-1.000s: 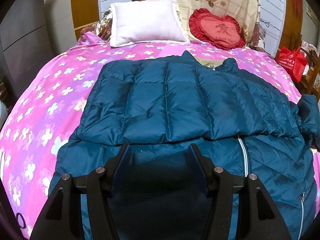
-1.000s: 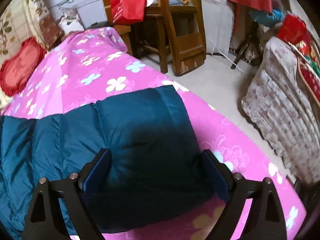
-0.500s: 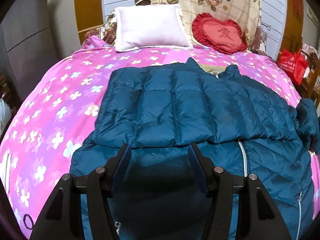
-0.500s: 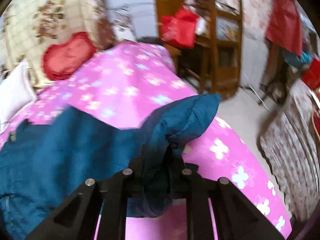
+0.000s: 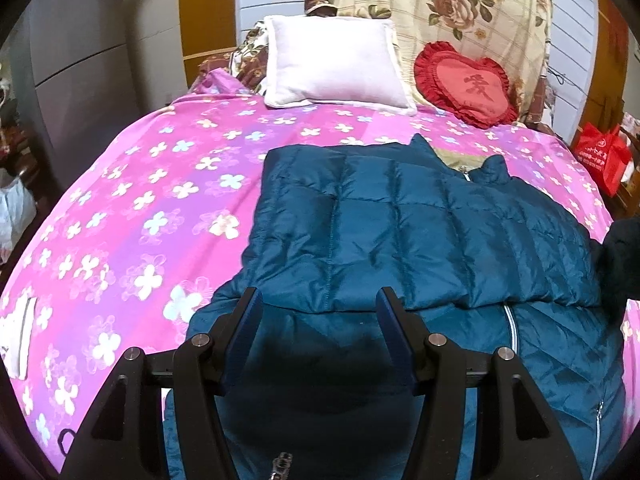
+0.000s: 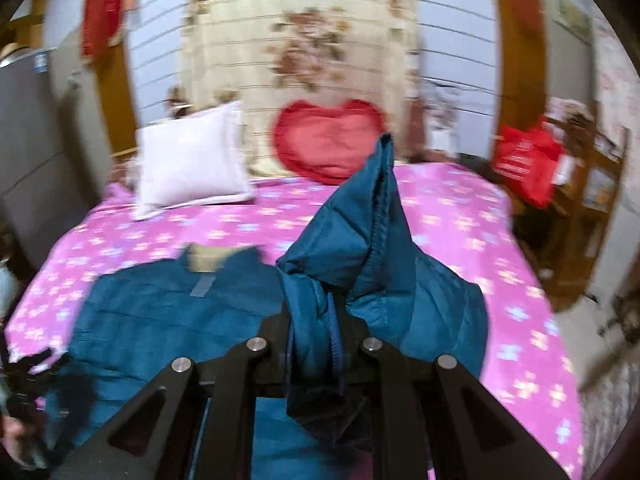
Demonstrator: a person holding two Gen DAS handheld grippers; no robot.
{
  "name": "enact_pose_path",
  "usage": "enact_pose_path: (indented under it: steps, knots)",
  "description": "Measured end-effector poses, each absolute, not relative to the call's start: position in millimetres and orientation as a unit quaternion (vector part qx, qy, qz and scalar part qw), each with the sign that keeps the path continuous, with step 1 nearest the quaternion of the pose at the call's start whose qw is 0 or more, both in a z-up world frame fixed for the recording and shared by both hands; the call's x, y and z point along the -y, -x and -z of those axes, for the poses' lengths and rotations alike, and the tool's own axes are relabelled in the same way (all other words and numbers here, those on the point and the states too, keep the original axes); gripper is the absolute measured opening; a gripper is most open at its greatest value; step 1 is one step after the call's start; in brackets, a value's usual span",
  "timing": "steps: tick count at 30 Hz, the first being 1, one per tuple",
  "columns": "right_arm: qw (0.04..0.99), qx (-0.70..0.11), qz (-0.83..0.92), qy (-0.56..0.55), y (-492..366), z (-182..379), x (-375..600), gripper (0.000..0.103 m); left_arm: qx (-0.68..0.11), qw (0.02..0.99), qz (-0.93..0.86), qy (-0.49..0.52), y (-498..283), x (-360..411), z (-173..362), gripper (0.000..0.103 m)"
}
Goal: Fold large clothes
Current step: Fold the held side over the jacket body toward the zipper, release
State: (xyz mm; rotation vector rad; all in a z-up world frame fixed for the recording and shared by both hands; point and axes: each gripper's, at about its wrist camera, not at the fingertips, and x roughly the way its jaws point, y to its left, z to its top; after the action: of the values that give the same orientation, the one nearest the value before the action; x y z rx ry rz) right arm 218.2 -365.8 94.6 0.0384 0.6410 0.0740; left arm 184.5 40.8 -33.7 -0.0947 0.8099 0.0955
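**Right gripper clamped on jacket sleeve; left gripper open above hem**

The teal quilted jacket lies on the pink flowered bedspread, collar toward the head of the bed. One sleeve is folded across its chest; the zipper runs down the front below that fold.

Left gripper: jaws stand wide apart. Jacket fabric lies beneath and between the fingers, but the pads do not press on it. Nothing is held.

Right gripper: jaws fully closed on the other sleeve. The sleeve is lifted clear of the bedspread and stands up in a peak, its cuff end at the top, in line with the red heart cushion. The right wrist view is motion-blurred, so fine detail at the pads cannot be made out.

Surroundings: a white pillow and the heart cushion rest against a floral cloth at the head of the bed. A red bag sits beside the bed on the right.
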Motion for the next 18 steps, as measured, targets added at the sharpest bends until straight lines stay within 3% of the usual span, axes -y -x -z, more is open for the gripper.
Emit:
enact_pose_path:
  steps: [8,18]
  knots:
    - [0.925,-0.353,-0.139,-0.021,-255.5,-81.0,236.1,0.015,-0.396,0.915,-0.051,0.057,-181.3,-57.6,35.7,0.040]
    - [0.872,-0.441,-0.210,-0.024,-314.3,21.5,100.3,0.015,-0.407,0.908,-0.058,0.081,-188.0,-76.5,41.3,0.040]
